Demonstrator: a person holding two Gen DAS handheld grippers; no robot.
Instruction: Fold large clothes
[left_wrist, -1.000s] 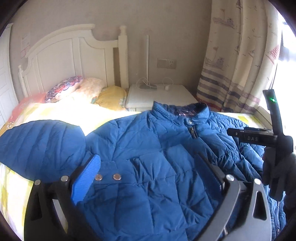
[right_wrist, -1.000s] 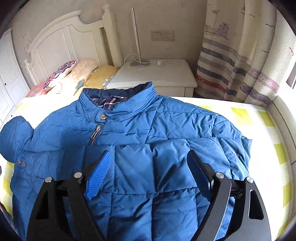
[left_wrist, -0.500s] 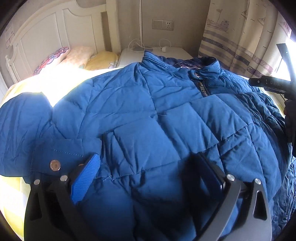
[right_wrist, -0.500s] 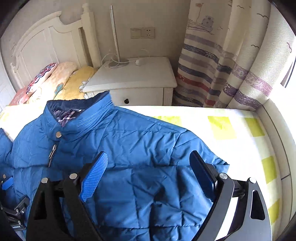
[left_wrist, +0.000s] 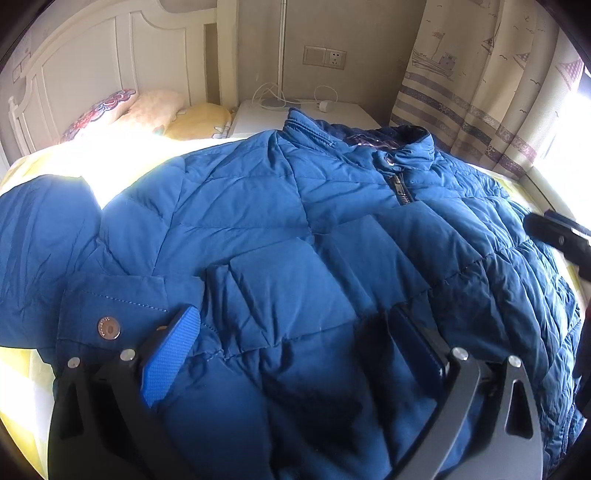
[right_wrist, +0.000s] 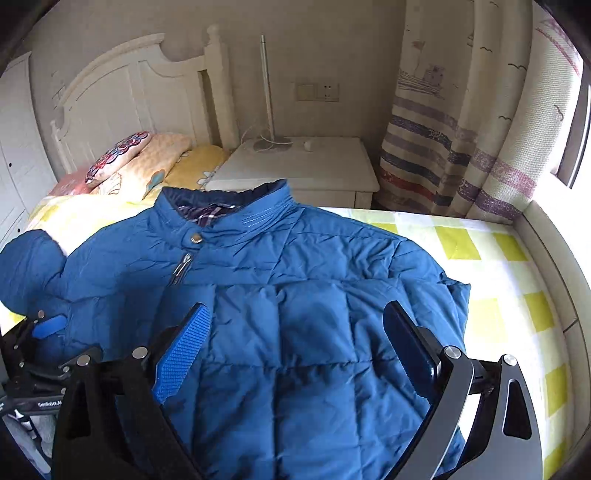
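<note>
1. One blue jacket (right_wrist: 295, 295) lies front up on the bed (right_wrist: 498, 295), collar toward the nightstand (right_wrist: 314, 162), covering most of the mattress in both views.
2. The zip pull (left_wrist: 400, 190) sits just below the collar snap (right_wrist: 195, 239); a plaid lining shows inside the collar.
3. One sleeve (left_wrist: 44, 236) spreads out to the jacket's side on the sunlit sheet, its cuff tab (left_wrist: 122, 314) carrying one metal snap (left_wrist: 109, 328).
4. The left gripper (left_wrist: 295, 339) hangs over the lower chest with its jaws spread wide and nothing between them; whether the pads touch the fabric cannot be told.
5. The right gripper (right_wrist: 295, 350) is likewise wide open above the jacket's other half, holding nothing.
6. Each gripper shows at the edge of the other's view: the left at the lower left of the right wrist view, the right at the far right of the left wrist view.
7. Three pillows (right_wrist: 147, 166) lean against the white headboard (right_wrist: 129, 92).
8. One lamp (right_wrist: 267, 92) stands on the nightstand with a white cable beside it.
9. A striped curtain (right_wrist: 461, 129) hangs beside the nightstand, and a wall socket (right_wrist: 317, 92) sits above it.
</note>
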